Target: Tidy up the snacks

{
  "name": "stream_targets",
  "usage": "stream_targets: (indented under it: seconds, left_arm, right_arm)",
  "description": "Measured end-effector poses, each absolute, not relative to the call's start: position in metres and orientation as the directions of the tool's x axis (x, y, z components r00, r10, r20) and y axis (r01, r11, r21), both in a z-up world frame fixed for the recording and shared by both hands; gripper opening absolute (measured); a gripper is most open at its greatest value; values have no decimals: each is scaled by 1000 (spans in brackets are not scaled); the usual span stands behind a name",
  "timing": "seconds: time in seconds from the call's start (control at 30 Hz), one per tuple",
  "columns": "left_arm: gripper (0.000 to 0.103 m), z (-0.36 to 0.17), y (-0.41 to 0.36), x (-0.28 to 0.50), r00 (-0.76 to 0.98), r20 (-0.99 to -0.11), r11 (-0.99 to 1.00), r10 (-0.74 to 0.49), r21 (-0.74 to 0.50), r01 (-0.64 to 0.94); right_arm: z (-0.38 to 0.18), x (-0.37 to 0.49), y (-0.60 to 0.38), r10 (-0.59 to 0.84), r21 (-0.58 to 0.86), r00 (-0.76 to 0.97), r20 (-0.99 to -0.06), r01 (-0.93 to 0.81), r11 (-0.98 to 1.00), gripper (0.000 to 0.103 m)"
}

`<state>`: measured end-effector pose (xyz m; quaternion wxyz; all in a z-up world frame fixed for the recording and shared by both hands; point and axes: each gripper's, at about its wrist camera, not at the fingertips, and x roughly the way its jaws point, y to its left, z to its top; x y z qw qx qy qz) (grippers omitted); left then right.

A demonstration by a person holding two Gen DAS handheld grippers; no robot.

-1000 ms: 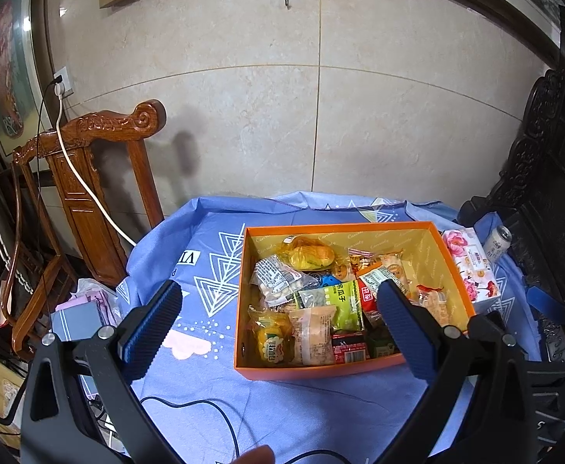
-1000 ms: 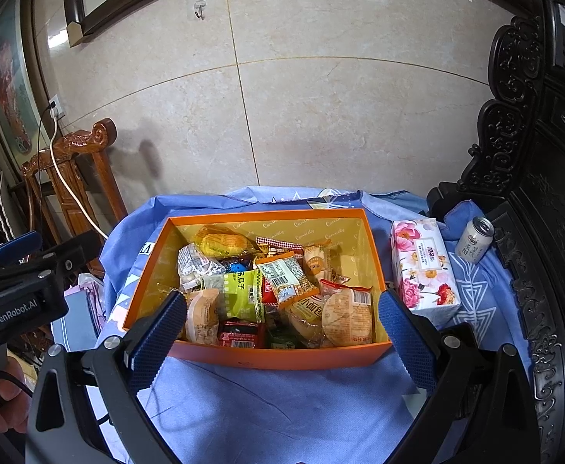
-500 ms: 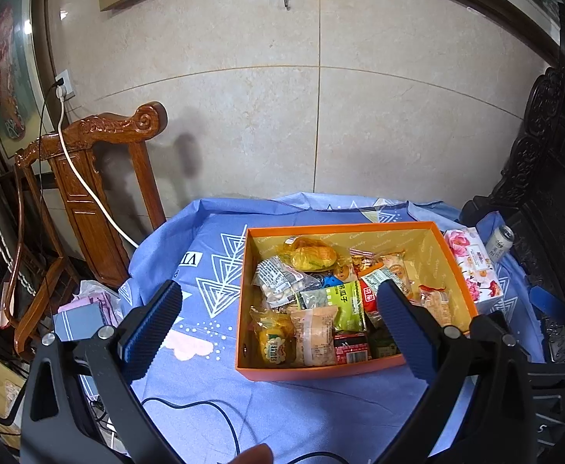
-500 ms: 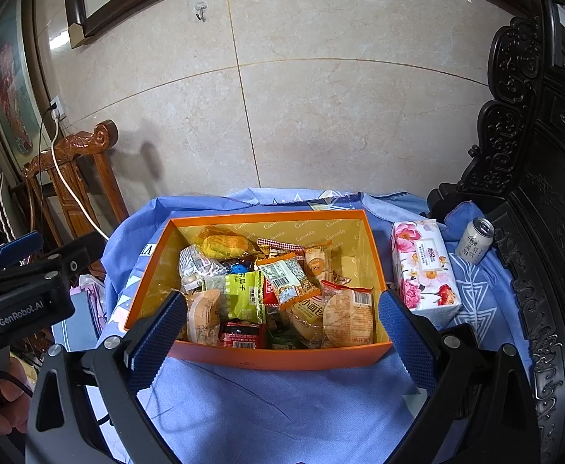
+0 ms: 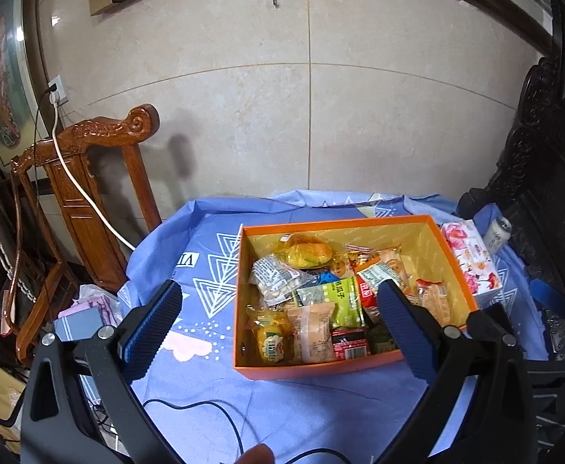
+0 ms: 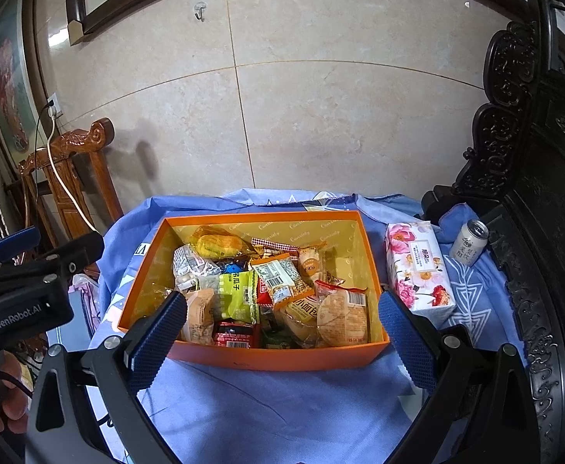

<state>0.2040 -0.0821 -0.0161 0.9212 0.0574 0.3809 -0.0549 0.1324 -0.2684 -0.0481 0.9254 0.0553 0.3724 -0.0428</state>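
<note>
Left gripper (image 5: 274, 317): nearest the camera, raised short of the orange box's (image 6: 267, 359) near-left corner; fingers spread wide, holding nothing.
Right gripper (image 6: 282, 328): raised before the box's near wall; fingers (image 6: 158, 342) wide apart, empty.
Counter (image 6: 267, 413): bare blue cloth in front of the box, the largest open patch for setting things down; a thin black cable (image 5: 209, 411) crosses it on the left.
Orange box: mid-counter, open-topped, stiff card walls; it holds all the snacks.
Snacks (image 6: 267, 290): loose heap of sealed packets inside the box, overlapping. Probably light, crinkly and slippery; the round bread packs (image 6: 342, 315) at the near right look soft and crushable.
Hold: likely best by a packet's crimped seam or free corner on top of the heap, pinching lightly.
Tissue pack (image 6: 418, 270): just right of the box, narrowing room there.
Can (image 6: 469, 243): beyond the tissue pack, upright, easy to topple.
Far edge: wall behind the box; a carved chair (image 5: 89, 201) beyond its left side.
</note>
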Motion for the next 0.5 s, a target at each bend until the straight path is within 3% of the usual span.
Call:
stream_targets:
  seconds: [0.5]
  left_arm:
    - [99, -16, -81, 202, 704, -709, 989, -38, 74, 127]
  right_arm:
    - [-47, 132, -266, -38, 61, 722, -691, 111, 992, 100]
